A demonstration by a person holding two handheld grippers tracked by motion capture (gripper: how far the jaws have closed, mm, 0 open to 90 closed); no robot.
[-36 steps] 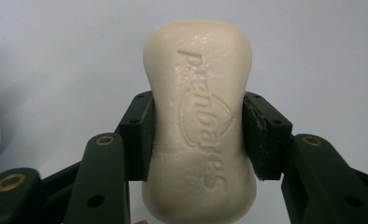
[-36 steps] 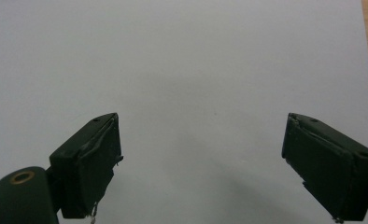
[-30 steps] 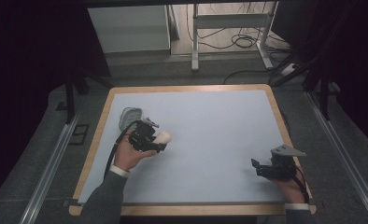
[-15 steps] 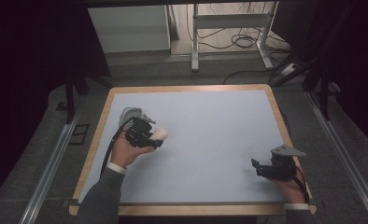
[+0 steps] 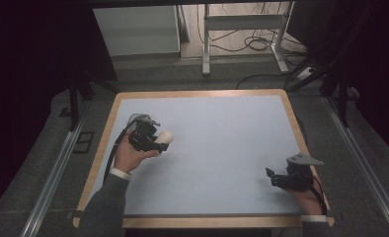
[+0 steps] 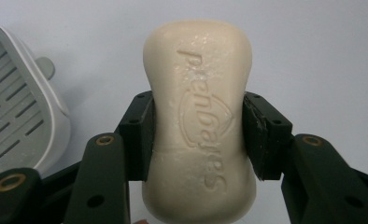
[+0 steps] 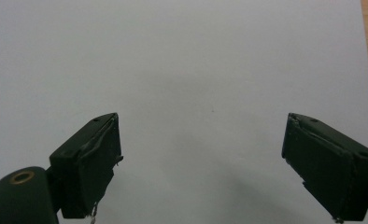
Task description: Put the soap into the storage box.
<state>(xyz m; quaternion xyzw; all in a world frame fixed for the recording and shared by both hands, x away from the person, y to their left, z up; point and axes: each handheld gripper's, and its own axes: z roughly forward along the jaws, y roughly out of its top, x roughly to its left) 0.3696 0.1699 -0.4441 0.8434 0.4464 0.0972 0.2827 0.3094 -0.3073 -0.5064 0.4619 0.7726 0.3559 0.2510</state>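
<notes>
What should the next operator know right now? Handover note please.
Left tool: shut on the soap bar, gripped at its narrow waist, over the left part of the table.
Right tool: open, nothing between its jaws, near the table's right front corner.
Soap dish: grey, slotted, with no soap in it, just beside the held soap.
Done: soap is gripped.
Left: probably set the soap down, perhaps in the dish, then release.
</notes>
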